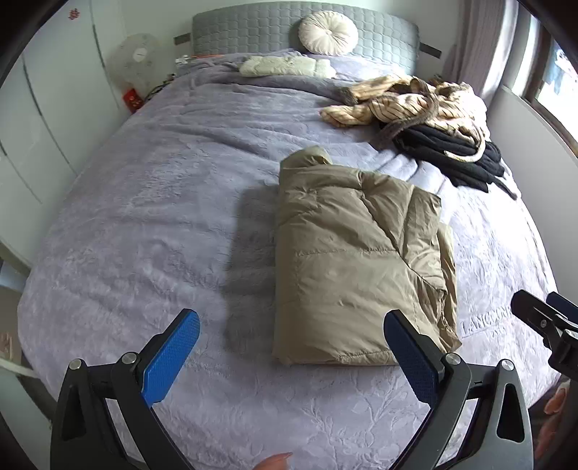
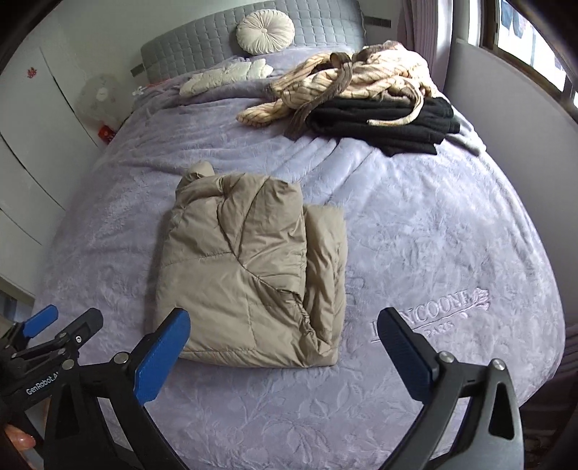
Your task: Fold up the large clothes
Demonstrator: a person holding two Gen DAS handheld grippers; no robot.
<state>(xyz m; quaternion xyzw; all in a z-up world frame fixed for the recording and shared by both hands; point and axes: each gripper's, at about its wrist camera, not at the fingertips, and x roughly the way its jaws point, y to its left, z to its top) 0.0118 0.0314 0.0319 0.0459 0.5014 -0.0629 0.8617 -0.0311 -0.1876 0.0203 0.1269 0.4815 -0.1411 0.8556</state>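
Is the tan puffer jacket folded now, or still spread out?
Folded. The tan puffer jacket lies as a compact rectangular bundle on the bedspread, layers stacked along its right edge, no sleeve spread out.

Wide bed under an embossed lavender plush bedspread point(image 1: 144, 224), backed by a grey quilted padded headboard point(image 1: 253, 32) against a pale wall, flanked by white wardrobe doors point(image 1: 43, 108), with daylight entering through a curtained window point(image 2: 534, 39).
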